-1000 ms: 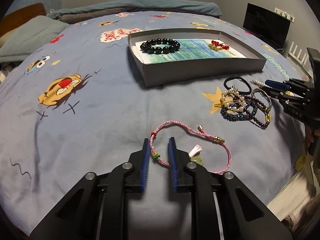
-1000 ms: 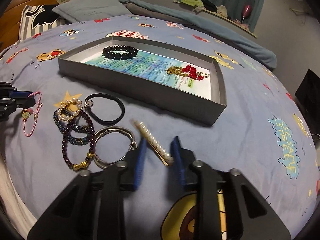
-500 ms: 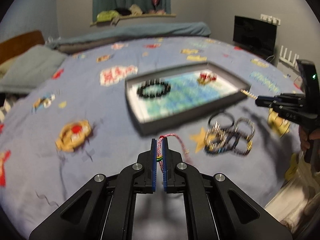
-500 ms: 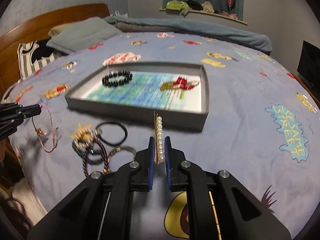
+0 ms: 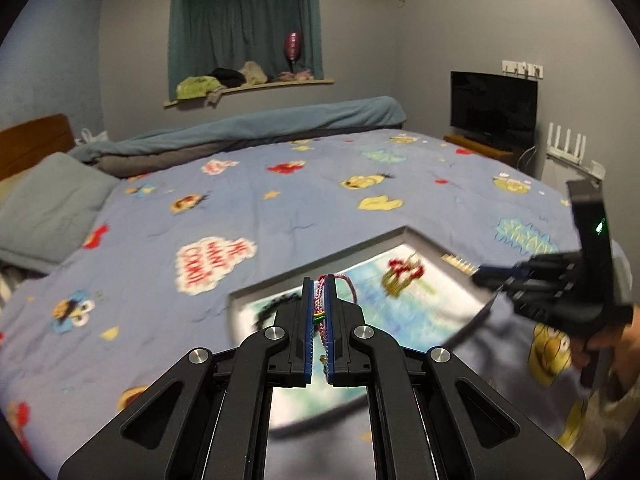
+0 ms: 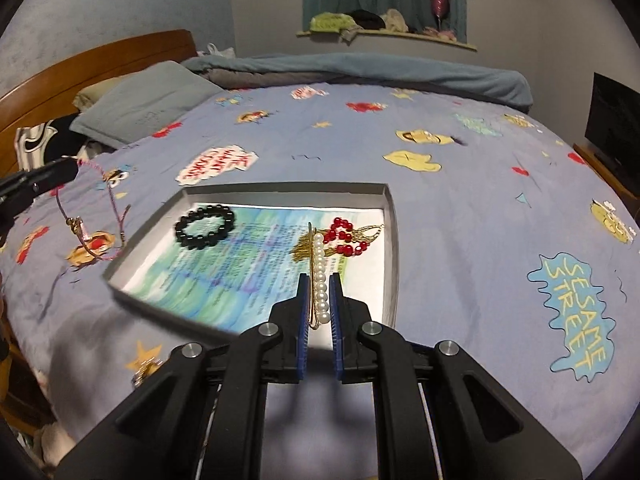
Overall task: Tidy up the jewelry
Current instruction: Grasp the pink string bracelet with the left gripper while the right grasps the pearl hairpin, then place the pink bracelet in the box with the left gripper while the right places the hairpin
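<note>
My left gripper is shut on a pink cord bracelet, held in the air over the near-left part of the grey tray. In the right wrist view the bracelet dangles from that gripper left of the tray. My right gripper is shut on a pearl hair clip, above the tray's near side. A black bead bracelet and a red-and-gold piece lie inside the tray. From the left wrist, the right gripper shows at the tray's right edge.
The tray lies on a blue cartoon-print bedspread. A few jewellery pieces lie near the bed's front edge. A grey pillow and wooden headboard are far left. A folded blanket is behind and a TV stands right.
Both grippers closed on their pieces, the left on the pink bracelet and the right on the pearl clip. Both lifted them off the bedspread and carried them towards the tray.
</note>
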`<state>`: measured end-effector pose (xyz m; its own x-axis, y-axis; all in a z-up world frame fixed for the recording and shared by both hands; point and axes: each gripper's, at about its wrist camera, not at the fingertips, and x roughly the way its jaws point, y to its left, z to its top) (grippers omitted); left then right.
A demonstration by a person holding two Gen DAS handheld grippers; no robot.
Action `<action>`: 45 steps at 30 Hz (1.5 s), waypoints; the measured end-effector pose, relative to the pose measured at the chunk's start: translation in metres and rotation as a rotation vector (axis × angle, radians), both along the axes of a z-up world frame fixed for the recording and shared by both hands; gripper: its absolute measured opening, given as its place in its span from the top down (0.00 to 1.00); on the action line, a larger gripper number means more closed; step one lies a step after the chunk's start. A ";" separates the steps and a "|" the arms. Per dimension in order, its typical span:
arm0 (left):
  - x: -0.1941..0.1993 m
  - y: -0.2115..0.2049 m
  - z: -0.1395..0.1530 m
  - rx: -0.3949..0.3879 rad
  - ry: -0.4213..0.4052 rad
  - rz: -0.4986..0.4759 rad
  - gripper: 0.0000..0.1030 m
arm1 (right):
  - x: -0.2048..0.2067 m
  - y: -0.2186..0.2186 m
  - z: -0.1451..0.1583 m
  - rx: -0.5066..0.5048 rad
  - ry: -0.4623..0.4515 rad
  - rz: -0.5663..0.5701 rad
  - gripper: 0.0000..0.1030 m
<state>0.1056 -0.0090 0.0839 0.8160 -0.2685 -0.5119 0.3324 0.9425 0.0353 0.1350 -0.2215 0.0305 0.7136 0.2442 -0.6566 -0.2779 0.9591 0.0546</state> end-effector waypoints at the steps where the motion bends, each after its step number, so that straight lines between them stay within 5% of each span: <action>1: 0.005 -0.004 -0.004 -0.015 0.013 -0.009 0.95 | 0.004 0.001 -0.003 -0.003 0.010 -0.008 0.91; 5: 0.029 -0.014 -0.035 -0.085 0.114 -0.011 0.95 | 0.015 0.004 -0.017 -0.025 0.048 -0.027 0.91; 12: 0.041 0.003 -0.086 -0.039 0.246 0.083 0.95 | 0.025 0.003 -0.034 -0.048 0.108 -0.056 0.91; 33: 0.041 0.041 -0.101 0.041 0.291 0.190 0.94 | 0.021 0.006 -0.034 -0.060 0.097 -0.092 0.91; 41: 0.038 0.039 -0.099 0.049 0.283 0.197 0.74 | 0.019 -0.002 -0.029 -0.012 0.103 -0.103 0.88; 43: 0.036 0.040 -0.096 0.041 0.274 0.205 0.56 | 0.017 -0.004 -0.027 0.009 0.100 -0.101 0.79; 45: 0.034 0.041 -0.093 0.026 0.263 0.204 0.52 | 0.014 -0.006 -0.025 0.027 0.092 -0.099 0.75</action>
